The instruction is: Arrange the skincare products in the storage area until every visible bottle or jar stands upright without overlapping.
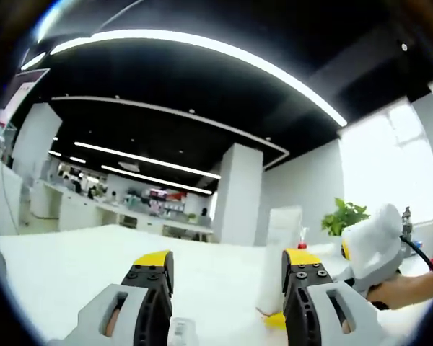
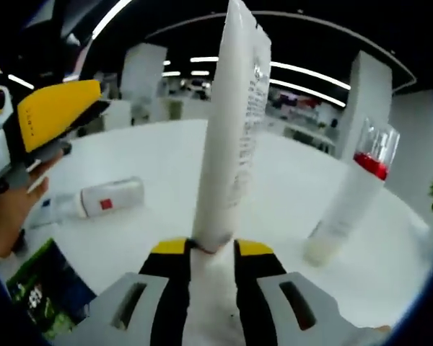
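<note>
Right gripper [image 2: 213, 263]: jaws closed narrow on the base of a tall white tube [image 2: 231, 130], which rises up the centre of the right gripper view, roughly upright with a slight lean. At right of that frame a second bottle [image 2: 350, 198], clear-topped with red liquid inside, stands on the white desk [image 2: 289, 173], well apart from the tube. At centre left a white bottle with a red label [image 2: 108, 196] lies on its side, so at least one item is not yet upright. A dark green packet [image 2: 40, 295] sits in the lower left corner.

Left gripper [image 1: 227, 277]: jaws wide open, nothing between them, hovering over the desk. The held tube [image 1: 278, 252] shows at centre right of the left gripper view.

Risk, as judged: the tube is tall, its base narrow. Released on a lean, it would likely topple, perhaps toward the red-liquid bottle. The grip is low on the tube, so any twist swings the top widely.
</note>
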Motion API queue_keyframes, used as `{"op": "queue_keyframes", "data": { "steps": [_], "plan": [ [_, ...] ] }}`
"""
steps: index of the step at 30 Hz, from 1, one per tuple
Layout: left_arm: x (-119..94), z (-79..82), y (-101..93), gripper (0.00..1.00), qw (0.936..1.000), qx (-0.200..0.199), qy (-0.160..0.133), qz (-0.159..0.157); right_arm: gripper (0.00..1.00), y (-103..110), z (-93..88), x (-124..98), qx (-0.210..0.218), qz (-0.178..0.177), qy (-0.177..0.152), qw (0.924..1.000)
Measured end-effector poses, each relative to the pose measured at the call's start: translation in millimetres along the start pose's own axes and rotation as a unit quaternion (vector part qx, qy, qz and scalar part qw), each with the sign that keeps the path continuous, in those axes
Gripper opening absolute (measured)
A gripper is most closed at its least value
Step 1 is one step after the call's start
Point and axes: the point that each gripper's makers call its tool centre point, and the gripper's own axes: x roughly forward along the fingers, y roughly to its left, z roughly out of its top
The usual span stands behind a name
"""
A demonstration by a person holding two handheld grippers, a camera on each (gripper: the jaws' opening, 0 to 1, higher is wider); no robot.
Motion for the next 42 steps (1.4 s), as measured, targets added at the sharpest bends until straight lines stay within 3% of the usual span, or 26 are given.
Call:
{"op": "queue_keyframes", "data": {
  "steps": [10,14,19,23,27,31,42],
  "plan": [
    [5.0,-6.9,-3.7,0.63,0.9998,0.009,0.016,-0.005,0.19,-42.6,-16.5,5.3,0.024,-0.036,0.032,0.9986],
    [7.6,-8.0,-3.9,0.63,0.9997,0.016,0.020,-0.006,0.10,-59.6,-16.1,4.9,0.027,-0.061,0.027,0.9974],
    [10.8,-10.2,-2.8,0.63,0.9995,0.017,0.025,-0.005,0.19,-37.5,-13.8,3.3,0.061,-0.018,0.018,0.9978],
    [11.5,-10.8,-2.5,0.63,0.9994,0.019,0.028,-0.004,0.24,-25.0,-3.7,4.4,0.066,-0.011,0.004,0.9977],
    [12.1,-8.9,0.7,0.63,0.9996,0.016,0.024,-0.001,0.34,-25.2,6.2,12.4,0.074,-0.035,-0.015,0.9965],
    [12.9,-8.8,3.7,0.63,0.9997,0.008,0.025,0.002,0.28,-29.8,4.9,20.4,0.101,-0.060,-0.016,0.9929],
    [11.4,-7.7,7.8,0.63,0.9996,-0.005,0.026,0.006,0.28,-50.7,1.9,28.9,0.123,-0.107,-0.008,0.9866]
  ]
}}
